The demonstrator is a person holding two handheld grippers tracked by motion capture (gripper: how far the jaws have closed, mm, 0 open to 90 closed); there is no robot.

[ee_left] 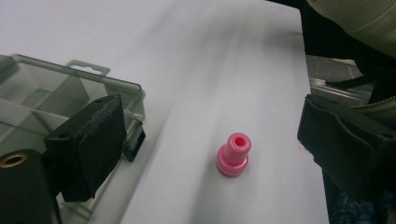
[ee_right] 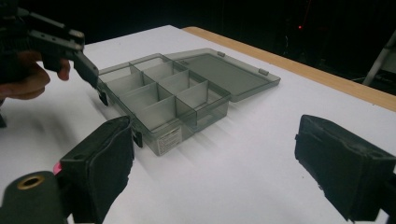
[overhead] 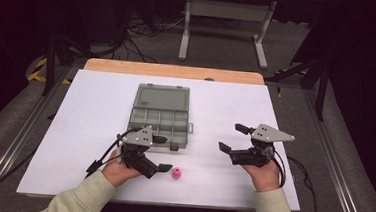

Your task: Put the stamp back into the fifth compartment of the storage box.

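A small pink spool-shaped piece (overhead: 176, 174) (ee_left: 233, 155) stands on the white table top (overhead: 94, 129), just in front of a grey see-through compartment box (overhead: 160, 116) (ee_left: 70, 98) (ee_right: 163, 93) whose lid lies folded back. My left gripper (overhead: 161, 154) (ee_left: 212, 126) is open, its jaws wide apart on either side of the pink piece without touching it. Near the box's front corner, one left jaw hovers. My right gripper (overhead: 234, 138) (ee_right: 219, 154) is open and holds nothing, to the right of the box. The box compartments look empty.
The table's wooden far edge (overhead: 173, 71) runs behind the box. Beyond it on the dark floor are a white metal stand (overhead: 227, 23) and cables. In the right gripper view the left hand and its gripper (ee_right: 70, 46) sit at the box's far corner.
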